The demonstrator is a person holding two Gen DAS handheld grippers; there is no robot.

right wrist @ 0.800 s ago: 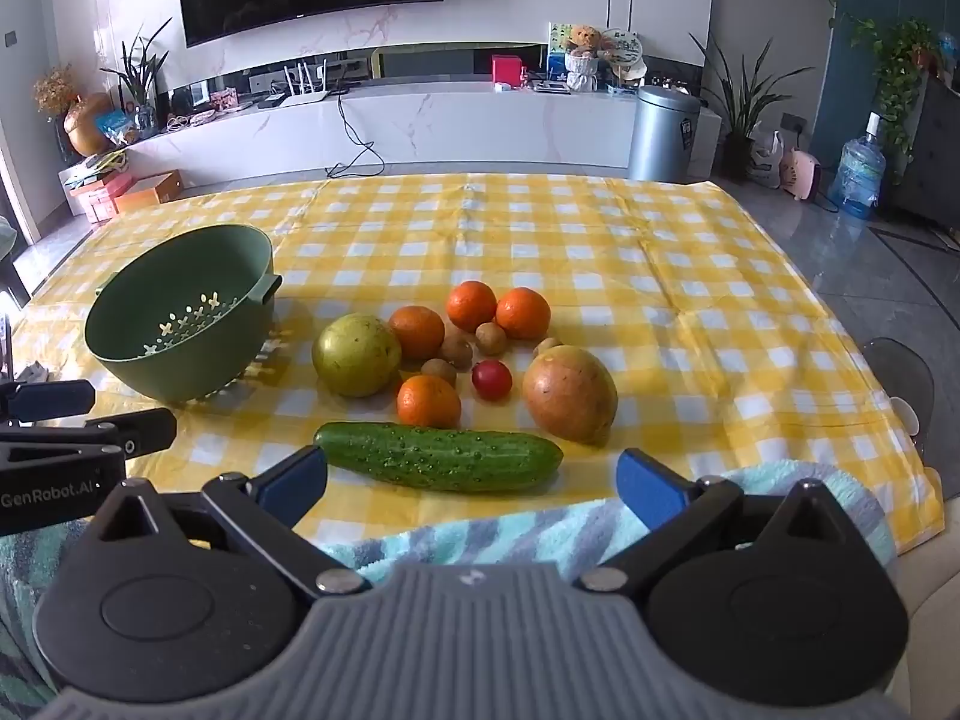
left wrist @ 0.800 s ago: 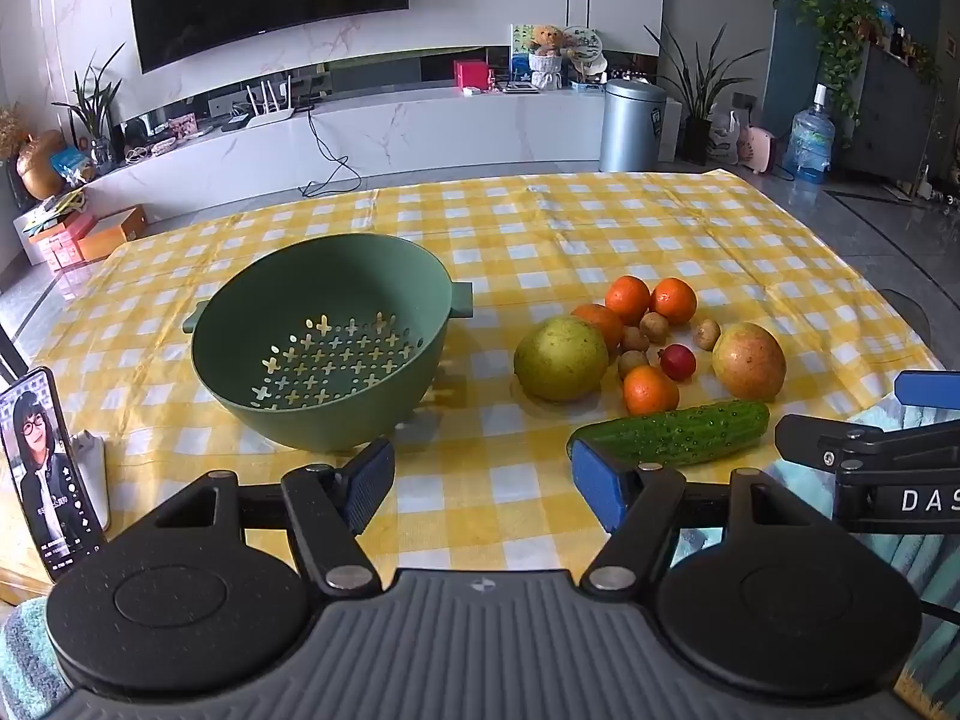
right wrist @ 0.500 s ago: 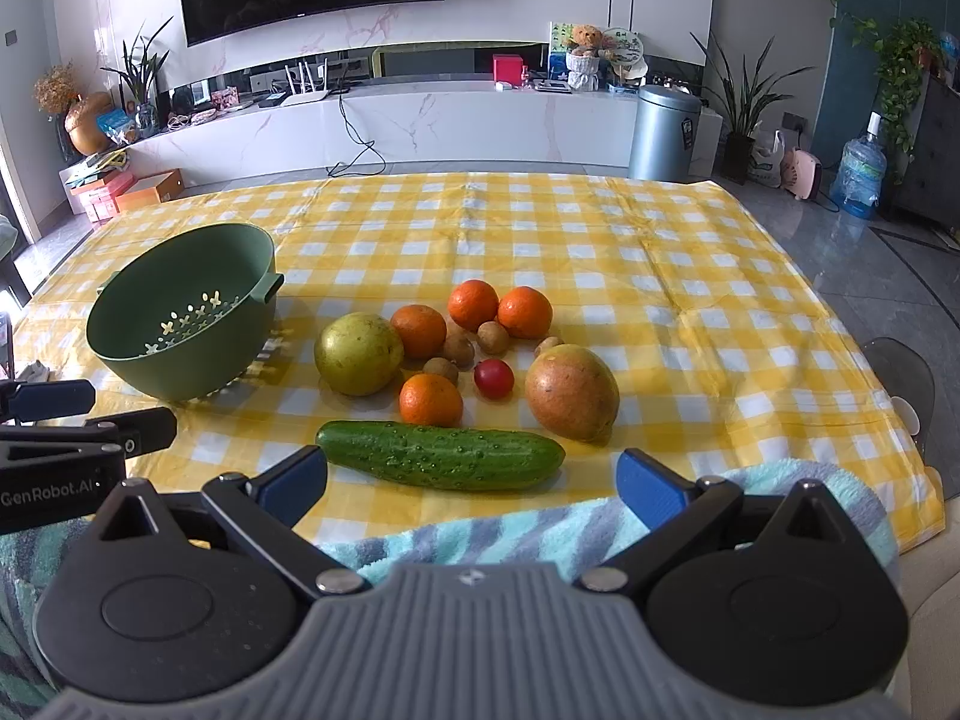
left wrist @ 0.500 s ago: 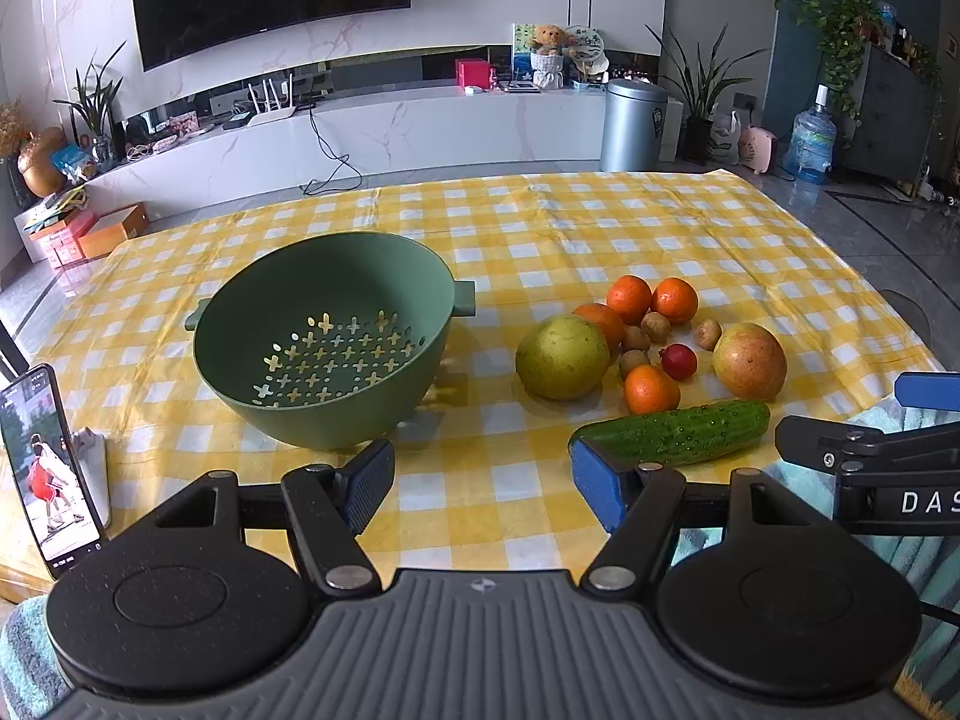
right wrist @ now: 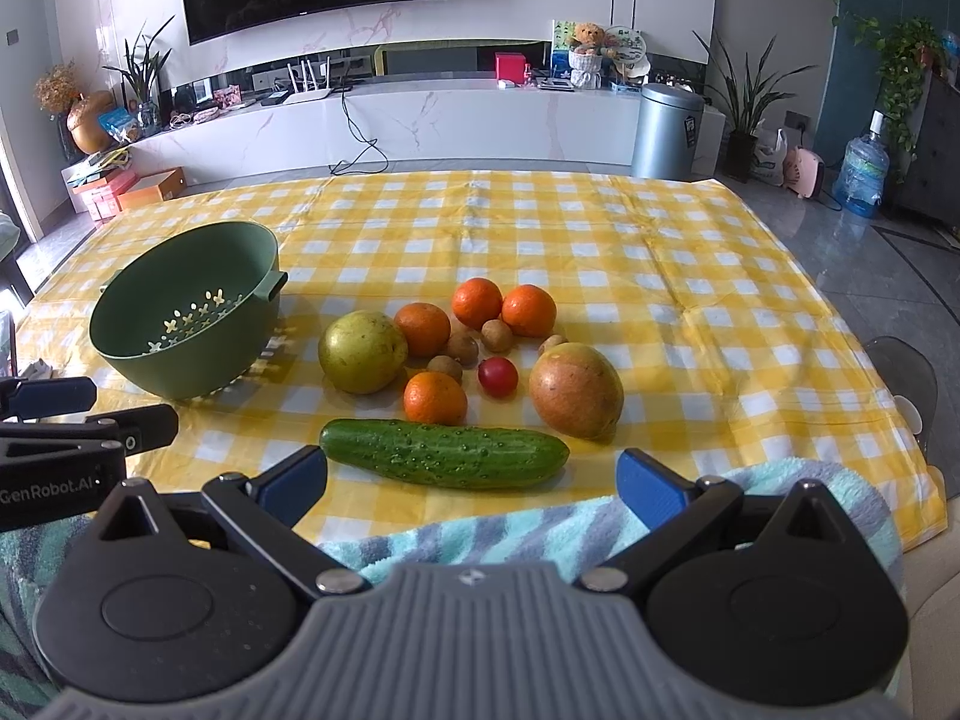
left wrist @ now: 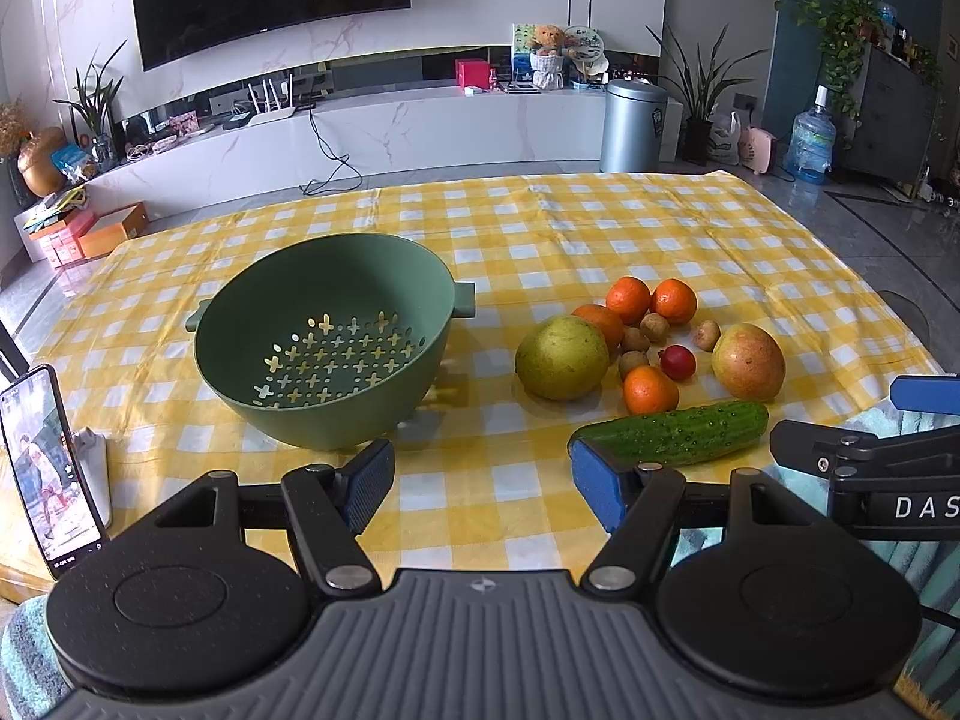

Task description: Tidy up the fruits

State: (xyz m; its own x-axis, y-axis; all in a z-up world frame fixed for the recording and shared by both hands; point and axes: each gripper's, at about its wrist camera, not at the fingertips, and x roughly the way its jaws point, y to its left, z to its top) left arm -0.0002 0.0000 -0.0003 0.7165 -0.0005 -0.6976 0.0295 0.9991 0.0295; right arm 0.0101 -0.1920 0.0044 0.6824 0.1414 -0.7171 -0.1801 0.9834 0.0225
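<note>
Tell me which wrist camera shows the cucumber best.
The right wrist view: the whole cucumber lies unobstructed ahead of the open right gripper. In the left wrist view, a left gripper finger covers its near end.

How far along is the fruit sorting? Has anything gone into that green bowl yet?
Nothing done: the green colander is empty. Nothing in hand: left gripper and right gripper are open. All fruit remains, like the oranges and cucumber.
</note>
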